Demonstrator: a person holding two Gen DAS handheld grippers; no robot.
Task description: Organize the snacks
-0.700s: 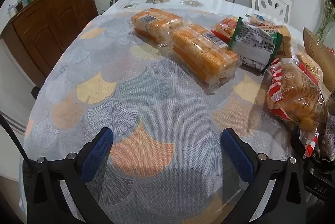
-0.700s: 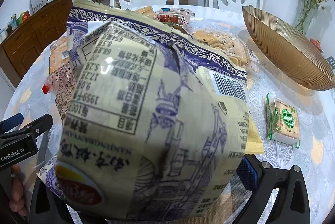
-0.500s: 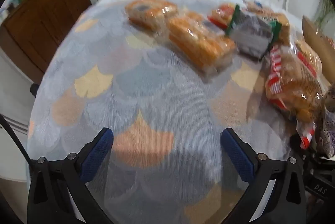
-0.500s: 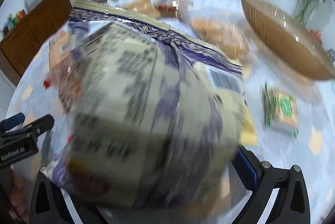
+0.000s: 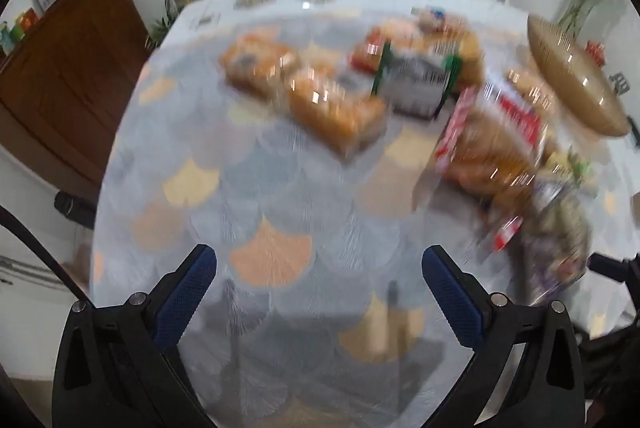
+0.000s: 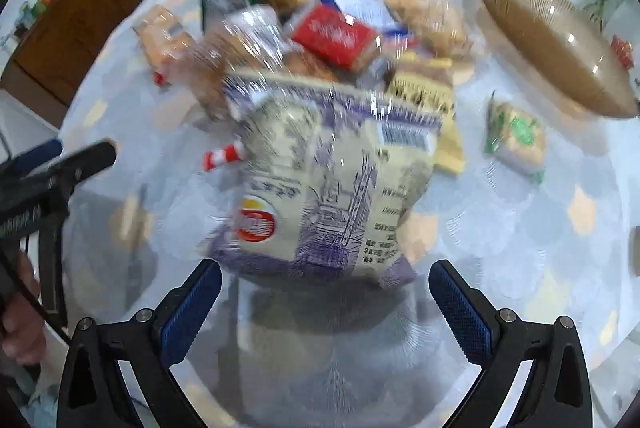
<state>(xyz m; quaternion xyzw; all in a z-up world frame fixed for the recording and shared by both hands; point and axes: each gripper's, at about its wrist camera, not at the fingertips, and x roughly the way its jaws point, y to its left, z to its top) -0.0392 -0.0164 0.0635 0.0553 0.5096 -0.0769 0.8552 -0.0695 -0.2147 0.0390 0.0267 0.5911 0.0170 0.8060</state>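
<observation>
chip bag: the cream and purple printed foil chip bag (image 6: pixel 332 180) lies flat on the counter, just ahead of my right fingers, barcode side up; nothing of mine touches it, and I judge it lies here at the near edge of the heap because this is where snacks are being gathered

right fingers (image 6: pixel 325 304): spread wide and empty, one blue pad (image 6: pixel 191 312) on each side of the bag's near end, with a gap of cloth between; open like this I can take something else

left fingers (image 5: pixel 319 288): spread wide too, holding nothing, hovering over bare cloth on the near side of the counter, well apart from any packet; probably kept out of the way

snack heap: behind the chip bag, a clear red-striped bread bag (image 6: pixel 236 52), a red flat packet (image 6: pixel 336 36) and orange cake packs in clear wrap (image 5: pixel 336 112) are crowded together, some overlapping; blur hides the details

stray packet: a small green and white wrapped snack (image 6: pixel 516 138) lies alone to the right, apart from the heap, so I judge it not yet sorted

bowl: the wide ribbed amber glass bowl (image 6: pixel 548 44) stands at the far right, seemingly empty; possibly where the snacks belong

counter: the round counter under a scallop-patterned grey and orange cloth (image 5: pixel 256 228) carries it all
</observation>
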